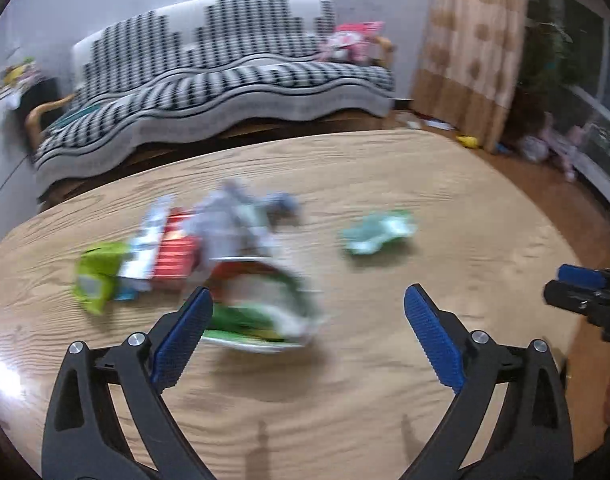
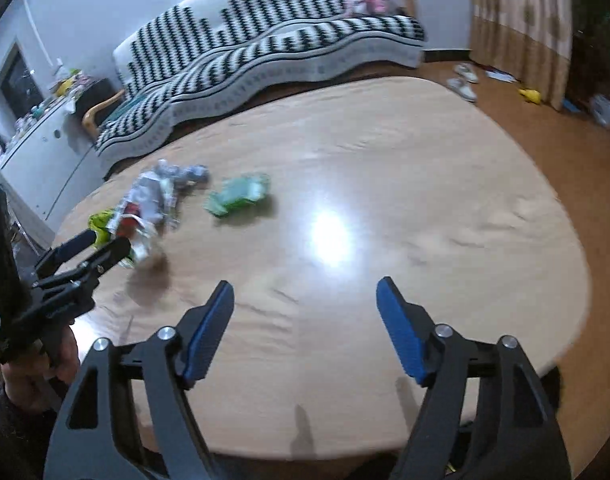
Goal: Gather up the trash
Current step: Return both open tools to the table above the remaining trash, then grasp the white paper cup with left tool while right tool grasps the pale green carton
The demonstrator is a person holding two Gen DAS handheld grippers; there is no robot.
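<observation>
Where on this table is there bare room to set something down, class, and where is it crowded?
Bare wood lies between the green wrapper and the table's right rim, and in front of the right gripper. It is crowded around the wrapper pile beside the left gripper.

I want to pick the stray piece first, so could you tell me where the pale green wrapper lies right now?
The pale green wrapper lies alone on the wooden table, right of the trash pile in both views, toward the sofa side.

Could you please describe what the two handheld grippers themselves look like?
Both the left gripper and right gripper have black plastic frames with triangular cutouts, silver pivot screws, and two fingers faced with ribbed blue pads. No cables show.
</observation>
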